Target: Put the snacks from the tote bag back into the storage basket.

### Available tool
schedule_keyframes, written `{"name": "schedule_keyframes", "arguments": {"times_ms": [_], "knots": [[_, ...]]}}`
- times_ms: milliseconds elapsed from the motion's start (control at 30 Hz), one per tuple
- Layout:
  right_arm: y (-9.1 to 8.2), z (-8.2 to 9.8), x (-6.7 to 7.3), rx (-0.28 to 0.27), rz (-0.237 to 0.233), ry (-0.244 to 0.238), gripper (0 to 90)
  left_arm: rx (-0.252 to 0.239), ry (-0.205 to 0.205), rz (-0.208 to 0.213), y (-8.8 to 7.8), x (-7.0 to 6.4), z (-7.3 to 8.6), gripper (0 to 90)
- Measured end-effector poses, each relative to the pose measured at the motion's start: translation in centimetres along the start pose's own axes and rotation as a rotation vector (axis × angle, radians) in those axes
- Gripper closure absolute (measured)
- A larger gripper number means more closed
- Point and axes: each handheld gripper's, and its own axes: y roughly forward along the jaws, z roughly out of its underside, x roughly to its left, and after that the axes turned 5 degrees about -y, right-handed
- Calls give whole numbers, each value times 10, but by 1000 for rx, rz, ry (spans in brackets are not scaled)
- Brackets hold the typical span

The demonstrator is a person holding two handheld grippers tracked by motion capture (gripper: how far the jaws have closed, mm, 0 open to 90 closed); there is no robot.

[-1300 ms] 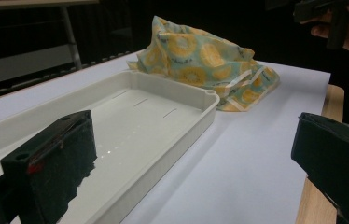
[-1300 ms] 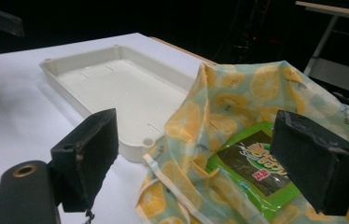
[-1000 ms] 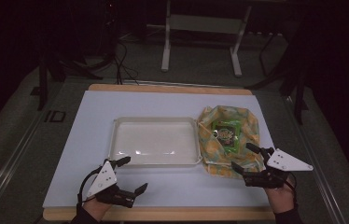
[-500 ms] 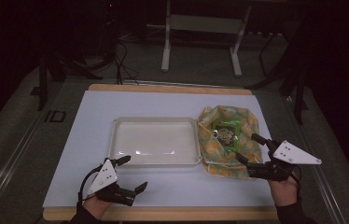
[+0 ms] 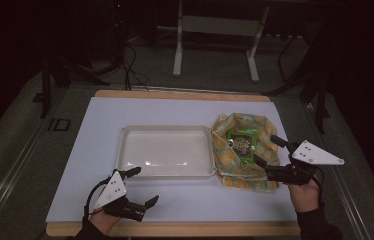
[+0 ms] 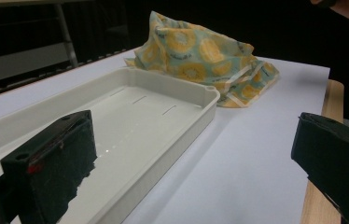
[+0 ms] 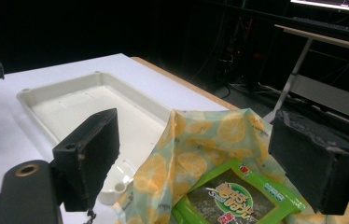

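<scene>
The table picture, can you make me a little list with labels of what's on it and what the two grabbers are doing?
cloth: yellow and blue orange-print cloth, bunched open, right of the tray
packet: green snack packet lying in the cloth
tray: white tray, nothing in it, mid-table
right gripper: right gripper open, jaws over the cloth's right edge
left gripper: left gripper open, near the tray's front left corner, holding nothing

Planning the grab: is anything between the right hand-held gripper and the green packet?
Nothing visible. The right hand-held gripper hovers open beside the green packet, which lies uncovered in the opened orange-print cloth.
</scene>
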Motion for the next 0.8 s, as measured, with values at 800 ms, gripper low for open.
{"name": "schedule_keyframes", "arguments": {"times_ms": [800], "knots": [[13,4,-38,37,127,82,134,3,5,9,0,-2,0,6]]}}
